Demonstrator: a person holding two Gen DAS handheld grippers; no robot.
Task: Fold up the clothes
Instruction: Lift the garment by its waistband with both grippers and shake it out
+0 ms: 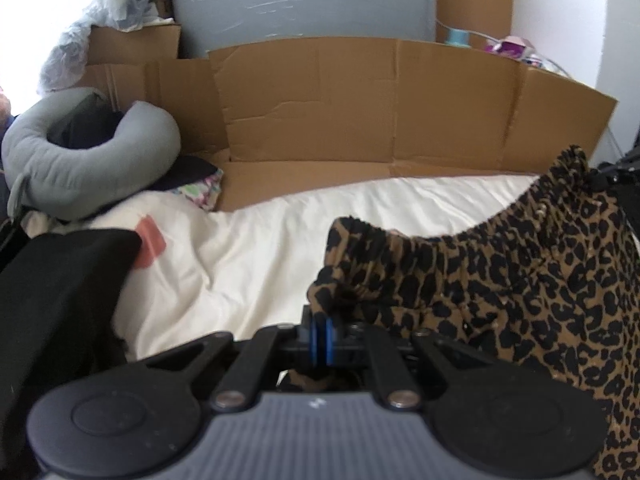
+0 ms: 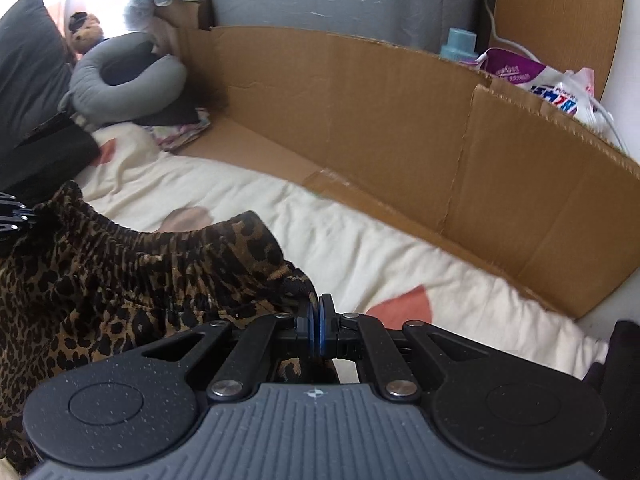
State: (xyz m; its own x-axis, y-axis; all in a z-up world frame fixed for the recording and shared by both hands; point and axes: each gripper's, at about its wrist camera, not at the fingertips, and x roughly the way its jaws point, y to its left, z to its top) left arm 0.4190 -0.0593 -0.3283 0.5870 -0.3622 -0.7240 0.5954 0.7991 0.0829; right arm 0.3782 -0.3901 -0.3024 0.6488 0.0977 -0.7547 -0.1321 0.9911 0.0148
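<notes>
Currently black cloth [image 1: 60, 300] at 9 o'clock, grey U-shaped neck pillow [image 1: 88, 160] at 10, corrugated cardboard [image 1: 360, 120] at 12. Left gripper [image 1: 323, 338] pinched tight on one corner of the leopard-print garment [image 1: 520, 288]; right gripper [image 2: 318, 330] clenched on the other. Ruched elastic waistband hangs between them over the cream quilt [image 1: 248, 256].

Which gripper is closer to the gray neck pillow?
Left. The left gripper holds the leopard garment at its pillow-side end; the right gripper holds the end farther from the pillow.
</notes>
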